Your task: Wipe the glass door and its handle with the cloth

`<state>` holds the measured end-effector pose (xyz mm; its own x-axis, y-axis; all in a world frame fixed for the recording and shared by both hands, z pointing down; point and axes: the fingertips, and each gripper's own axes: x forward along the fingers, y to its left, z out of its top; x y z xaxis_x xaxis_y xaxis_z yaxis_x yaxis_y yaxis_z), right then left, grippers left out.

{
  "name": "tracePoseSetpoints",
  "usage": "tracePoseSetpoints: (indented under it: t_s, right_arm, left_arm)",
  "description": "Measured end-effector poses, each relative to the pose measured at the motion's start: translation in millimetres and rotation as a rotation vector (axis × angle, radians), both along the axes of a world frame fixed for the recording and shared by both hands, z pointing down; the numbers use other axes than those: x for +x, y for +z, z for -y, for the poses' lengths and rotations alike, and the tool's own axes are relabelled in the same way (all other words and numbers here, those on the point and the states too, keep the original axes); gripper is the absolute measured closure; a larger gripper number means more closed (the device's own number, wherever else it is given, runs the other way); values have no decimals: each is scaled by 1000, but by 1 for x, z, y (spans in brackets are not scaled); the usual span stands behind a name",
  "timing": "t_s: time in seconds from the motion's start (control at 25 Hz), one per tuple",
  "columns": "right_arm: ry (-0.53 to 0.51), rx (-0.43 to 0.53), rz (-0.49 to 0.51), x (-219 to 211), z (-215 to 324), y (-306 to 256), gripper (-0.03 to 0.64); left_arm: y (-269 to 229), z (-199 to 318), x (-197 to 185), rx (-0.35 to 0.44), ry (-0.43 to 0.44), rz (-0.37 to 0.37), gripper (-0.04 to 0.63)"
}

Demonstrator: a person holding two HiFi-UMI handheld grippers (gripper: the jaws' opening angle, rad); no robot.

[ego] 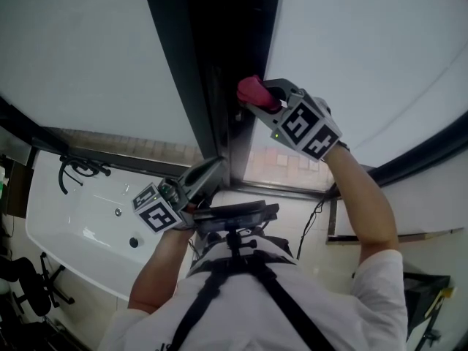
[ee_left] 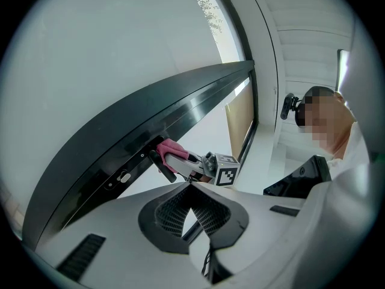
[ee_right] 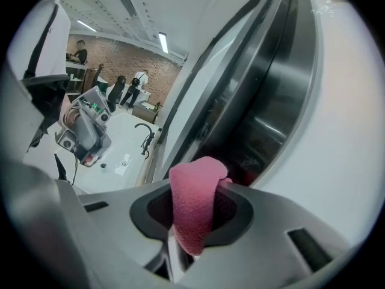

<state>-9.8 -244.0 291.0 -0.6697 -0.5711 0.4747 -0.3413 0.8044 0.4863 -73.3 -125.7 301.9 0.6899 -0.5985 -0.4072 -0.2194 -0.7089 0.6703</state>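
R hand-held gripper [ego: 257,99] clamps pink cloth [ee_right: 192,203] on dark door frame [ego: 219,50]; L hand-held gripper [ee_left: 191,186] closed, empty; white tub [ego: 73,210] below.

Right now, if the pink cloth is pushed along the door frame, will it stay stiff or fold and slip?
Probably floppy: the cloth folds over itself in the jaws of the right gripper. Its fuzzy surface likely drags on the door frame rather than sliding. It looks light, so the grip should hold.

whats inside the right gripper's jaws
A folded pink cloth, clamped in the right gripper and sticking out toward the dark door frame. The patch of frame right behind the cloth is hidden.
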Motion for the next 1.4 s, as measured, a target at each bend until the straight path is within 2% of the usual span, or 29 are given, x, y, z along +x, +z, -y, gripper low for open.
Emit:
tracePoseSetpoints:
  t_s: [0.6,1.04,1.16,1.4]
  right_arm:
    - [78,54,33,38,-9,-2,526]
    - [222,96,67,96,-22,2,526]
    - [281,69,87,116,-26,16,526]
    - [362,-61,138,138,-34,67,525]
  left_arm:
    - [-1,-2,2,1,4,1,603]
    - [0,0,4,-3,17,8,603]
    - [2,0,5,-7,24,10,603]
    - [7,1,5,-21,28,16,603]
